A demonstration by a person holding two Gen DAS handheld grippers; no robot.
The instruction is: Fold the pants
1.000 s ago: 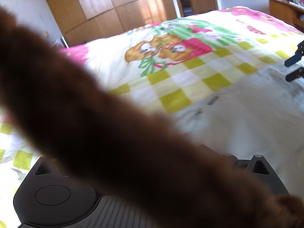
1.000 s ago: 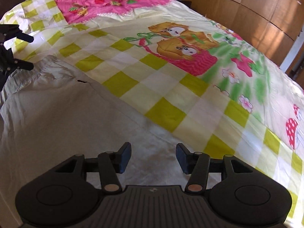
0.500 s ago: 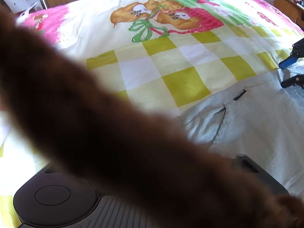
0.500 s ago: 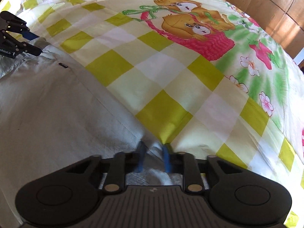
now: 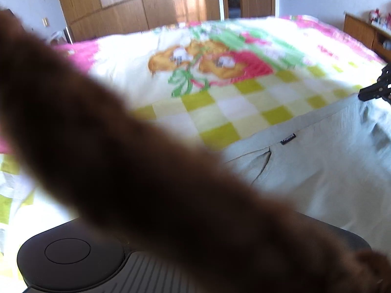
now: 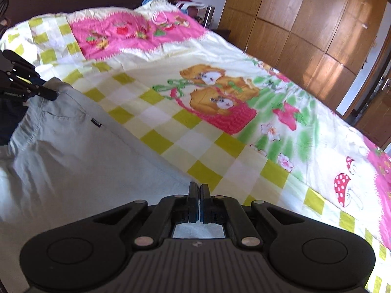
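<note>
Pale grey pants (image 6: 73,161) lie spread on the bed and are lifted at two points. My right gripper (image 6: 198,187) is shut on the pants' far edge near the hem end. My left gripper (image 6: 50,95) shows at the left of the right wrist view, pinched on the waistband corner. In the left wrist view the pants (image 5: 317,171) fill the lower right, with a pocket slit and a small black label (image 5: 287,138). A blurred brown sleeve (image 5: 122,171) hides the left gripper's own fingers there. The right gripper (image 5: 364,94) shows at the right edge, on the fabric.
The bed has a colourful quilt (image 6: 220,102) with yellow checks, bears and pink patches. Wooden wardrobes (image 6: 305,19) stand beyond the bed. A wooden dresser (image 5: 366,31) is at the far right. Small items lie near the pillows (image 6: 158,17).
My right gripper went from open to shut on the pants' edge. Both grippers have since risen, lifting the fabric off the quilt. The left view has swung upward.
</note>
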